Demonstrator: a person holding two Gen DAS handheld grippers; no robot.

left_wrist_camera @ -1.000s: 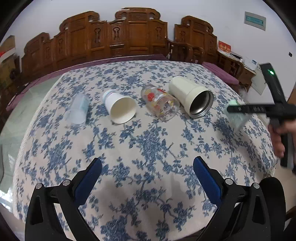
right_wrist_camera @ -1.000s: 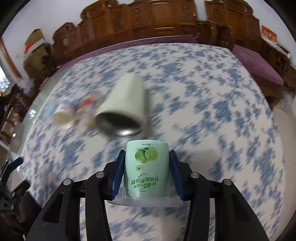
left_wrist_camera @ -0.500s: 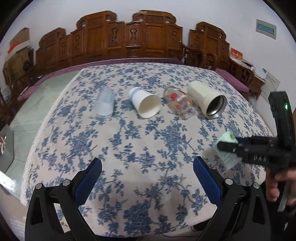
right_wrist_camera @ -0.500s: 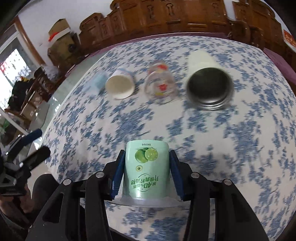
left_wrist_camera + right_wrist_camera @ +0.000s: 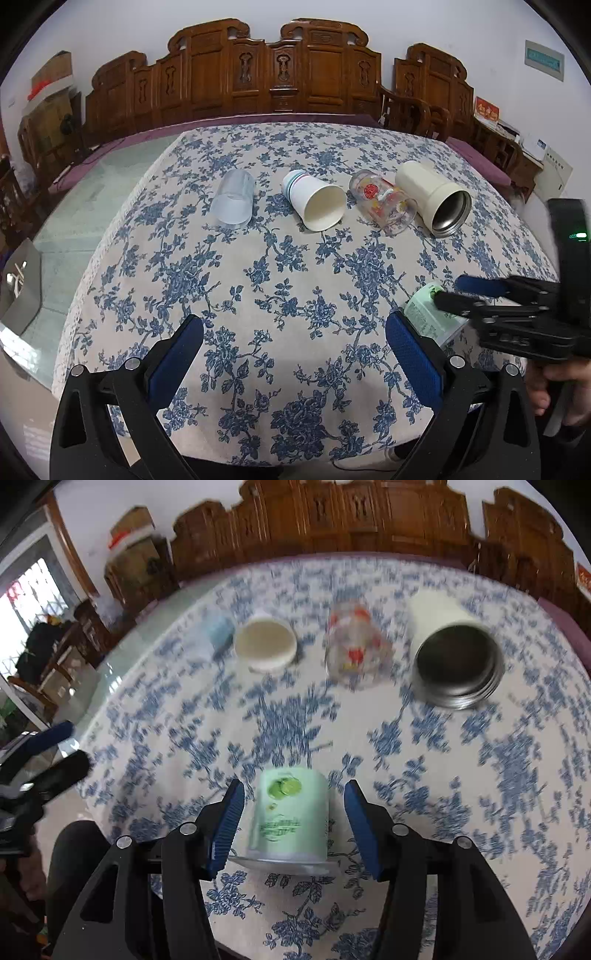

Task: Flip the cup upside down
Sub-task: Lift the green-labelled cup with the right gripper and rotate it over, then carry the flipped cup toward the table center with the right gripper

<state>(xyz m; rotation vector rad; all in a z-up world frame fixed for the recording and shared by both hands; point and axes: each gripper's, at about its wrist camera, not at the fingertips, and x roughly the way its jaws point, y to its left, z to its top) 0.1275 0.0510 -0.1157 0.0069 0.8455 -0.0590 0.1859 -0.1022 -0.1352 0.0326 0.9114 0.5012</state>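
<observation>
A light green cup [image 5: 290, 814] with a lime picture stands upside down, wide rim down, on the blue-flowered tablecloth [image 5: 280, 720] near its front edge. My right gripper [image 5: 293, 825] is open, its blue pads on either side of the cup with gaps showing. The green cup also shows in the left wrist view [image 5: 424, 312], with the right gripper [image 5: 448, 291] around it. My left gripper [image 5: 293, 362] is open and empty over the table's front edge.
Four cups lie on their sides in a row across the table: a clear plastic cup [image 5: 234, 201], a white paper cup [image 5: 317, 205], a printed glass [image 5: 386, 206] and a cream steel-lined tumbler [image 5: 434, 197]. Carved wooden chairs [image 5: 277, 70] stand behind the table.
My right gripper carried the green cup to the table's front, set it down and opened its jaws. My left gripper drew back toward the front edge.
</observation>
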